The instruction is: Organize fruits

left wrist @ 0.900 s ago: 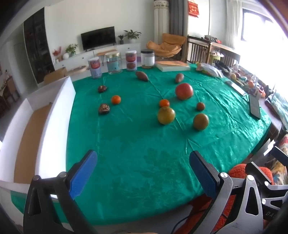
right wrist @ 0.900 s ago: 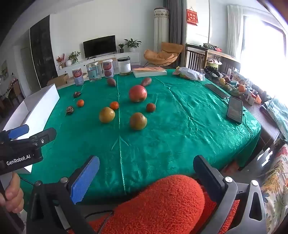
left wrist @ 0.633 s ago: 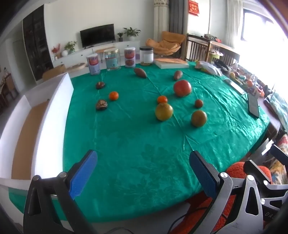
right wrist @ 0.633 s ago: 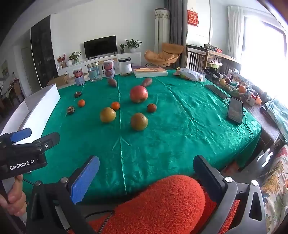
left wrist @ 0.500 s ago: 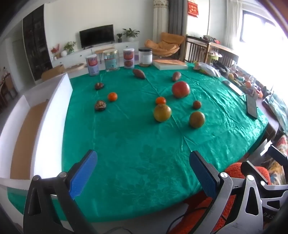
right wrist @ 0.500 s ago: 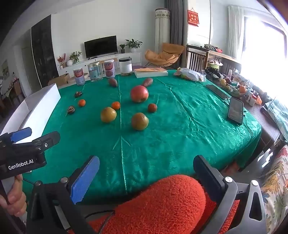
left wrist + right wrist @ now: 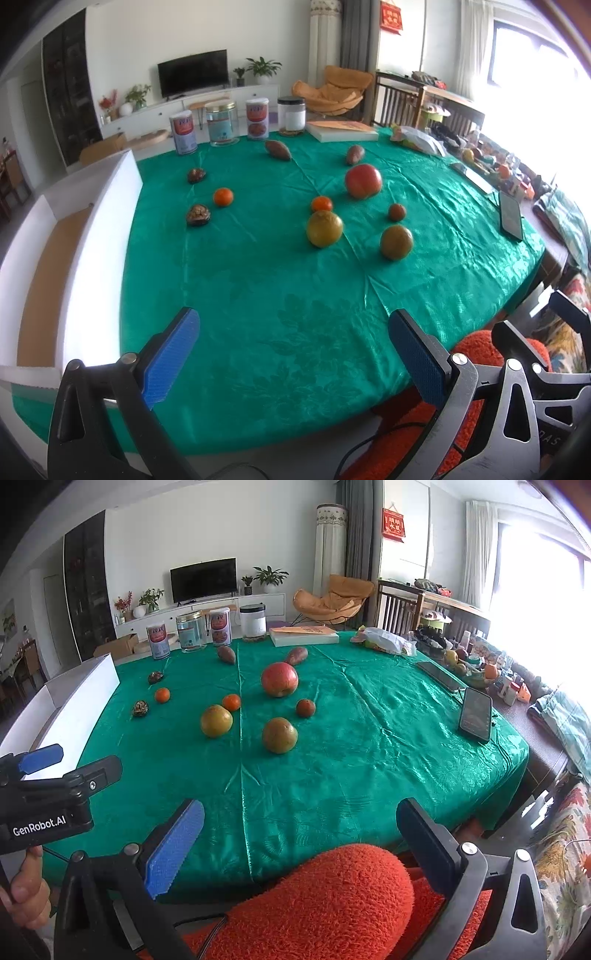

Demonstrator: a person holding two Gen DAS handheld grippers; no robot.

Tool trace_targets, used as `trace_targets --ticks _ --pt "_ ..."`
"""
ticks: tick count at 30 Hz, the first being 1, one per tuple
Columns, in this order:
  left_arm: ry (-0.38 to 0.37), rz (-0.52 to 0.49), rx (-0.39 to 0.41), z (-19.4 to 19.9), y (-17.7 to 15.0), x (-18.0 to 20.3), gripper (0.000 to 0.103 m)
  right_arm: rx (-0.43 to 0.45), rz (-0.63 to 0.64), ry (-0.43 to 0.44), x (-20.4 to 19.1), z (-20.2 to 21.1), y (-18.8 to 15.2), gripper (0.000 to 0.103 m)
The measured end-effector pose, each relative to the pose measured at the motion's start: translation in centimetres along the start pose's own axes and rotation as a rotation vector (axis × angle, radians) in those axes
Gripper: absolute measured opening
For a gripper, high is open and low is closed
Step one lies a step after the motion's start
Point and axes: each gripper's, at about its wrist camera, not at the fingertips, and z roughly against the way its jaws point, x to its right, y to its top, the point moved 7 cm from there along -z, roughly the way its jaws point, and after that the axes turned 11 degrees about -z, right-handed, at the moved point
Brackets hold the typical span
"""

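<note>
Several fruits lie on a green tablecloth (image 7: 258, 295): a big red apple (image 7: 363, 181), two yellow-green round fruits (image 7: 324, 228) (image 7: 396, 242), two small oranges (image 7: 223, 196) (image 7: 321, 204), a small dark red fruit (image 7: 397, 212), two brown wrinkled fruits (image 7: 198, 215) and two reddish oblong ones (image 7: 277, 149) at the back. My left gripper (image 7: 291, 354) is open over the near cloth, nothing between its blue pads. My right gripper (image 7: 299, 845) is open too, hanging near the table's front edge above an orange fuzzy cushion (image 7: 325, 901). The apple (image 7: 279, 679) is far ahead of it.
A white open box (image 7: 62, 236) with a brown floor runs along the table's left edge. Several jars and tins (image 7: 221, 123) and a flat box (image 7: 341, 130) line the far edge. A phone (image 7: 475, 713) stands at the right. A hand (image 7: 22, 890) holds the left tool.
The left gripper's view has crept slightly back and up, so the fruits sit a little higher in frame. The right gripper has barely moved. Both jaws stayed wide.
</note>
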Motion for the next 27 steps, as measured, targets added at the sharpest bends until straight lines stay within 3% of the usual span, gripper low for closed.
trace_targets --ticks 27 --pt "-0.022 0.014 -0.049 -1.2 -0.7 0.5 0.102 0.03 0.027 -0.051 0.5 -0.3 0.1 0.103"
